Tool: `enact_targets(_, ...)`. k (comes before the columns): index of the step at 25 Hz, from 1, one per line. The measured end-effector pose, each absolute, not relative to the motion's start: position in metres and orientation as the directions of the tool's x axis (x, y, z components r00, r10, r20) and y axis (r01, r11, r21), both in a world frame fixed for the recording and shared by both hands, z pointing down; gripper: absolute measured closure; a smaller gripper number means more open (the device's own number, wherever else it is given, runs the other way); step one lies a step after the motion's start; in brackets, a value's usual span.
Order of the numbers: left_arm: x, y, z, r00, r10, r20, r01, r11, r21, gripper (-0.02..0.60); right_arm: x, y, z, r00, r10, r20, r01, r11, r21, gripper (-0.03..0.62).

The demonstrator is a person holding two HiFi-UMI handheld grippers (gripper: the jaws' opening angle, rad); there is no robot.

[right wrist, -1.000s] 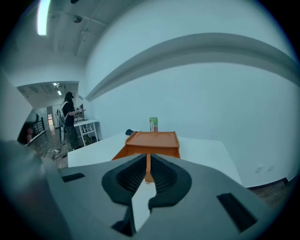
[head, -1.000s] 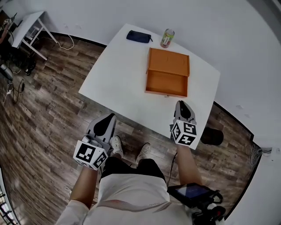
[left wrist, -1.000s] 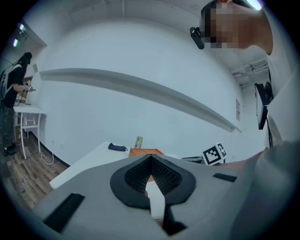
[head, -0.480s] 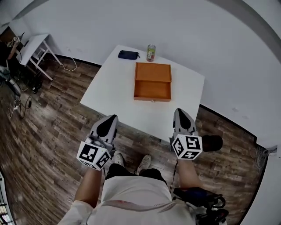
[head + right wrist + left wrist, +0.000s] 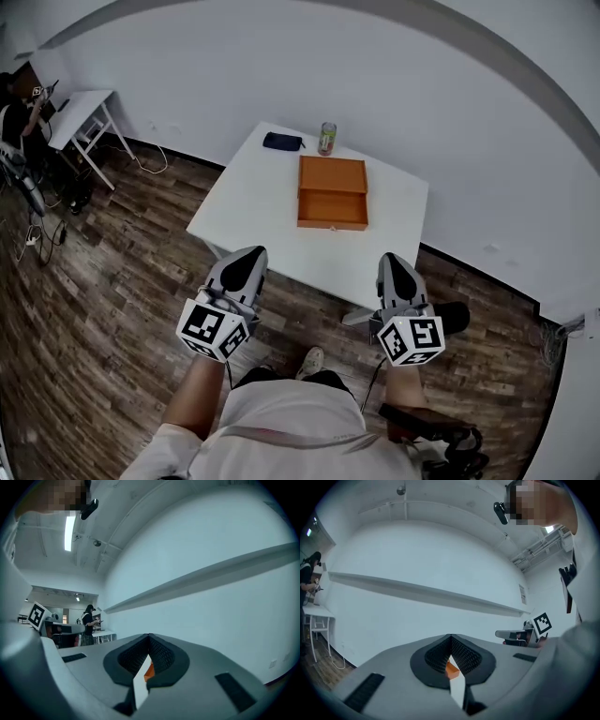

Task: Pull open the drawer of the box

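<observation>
The orange box lies on the white table, its drawer pulled out toward me. Both grippers hang over the wooden floor, well short of the table and apart from the box. My left gripper is shut with nothing in it, and so is my right gripper. In the left gripper view the fingertips meet, and a sliver of the orange box shows below them. The right gripper view has its jaws closed too, with the same orange sliver.
A green can and a dark pouch sit at the table's far edge. A second white desk and cables are at the far left, with a person standing there. A black object lies on the floor to my right.
The view has backed away from the table, so the box looks smaller and farther off. Both grippers have drawn back from the table edge to over the floor.
</observation>
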State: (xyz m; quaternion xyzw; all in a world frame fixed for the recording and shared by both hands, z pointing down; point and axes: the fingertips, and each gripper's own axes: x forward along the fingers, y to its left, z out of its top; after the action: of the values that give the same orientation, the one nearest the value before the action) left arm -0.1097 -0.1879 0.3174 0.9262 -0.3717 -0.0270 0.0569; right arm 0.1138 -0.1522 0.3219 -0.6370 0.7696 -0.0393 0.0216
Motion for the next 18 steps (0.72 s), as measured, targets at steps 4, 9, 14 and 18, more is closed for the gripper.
enact_targets(4, -0.136, -0.171, 0.311, 0.742, -0.671, -0.015, -0.666, -0.738, 0.109, 0.572, 0.080, -0.126, 0.303, -0.177, -0.984, -0.008, -0.982, 0.177, -0.071, 0.588)
enact_targets(9, -0.170, -0.153, 0.309, 0.756, -0.654, -0.029, -0.647, -0.752, 0.123, 0.573, 0.037, -0.097, 0.295, -0.177, -0.984, -0.012, -0.983, 0.177, -0.043, 0.588)
enact_targets(14, -0.185, -0.139, 0.308, 0.757, -0.653, -0.037, -0.642, -0.753, 0.144, 0.572, 0.017, -0.080, 0.286, -0.203, -0.979, -0.015, -0.979, 0.203, -0.017, 0.589)
enact_targets(18, -0.184, -0.128, 0.304, 0.751, -0.659, -0.042, -0.647, -0.748, 0.146, 0.573, 0.016, -0.071, 0.286, -0.217, -0.976, -0.005, -0.976, 0.217, -0.017, 0.589)
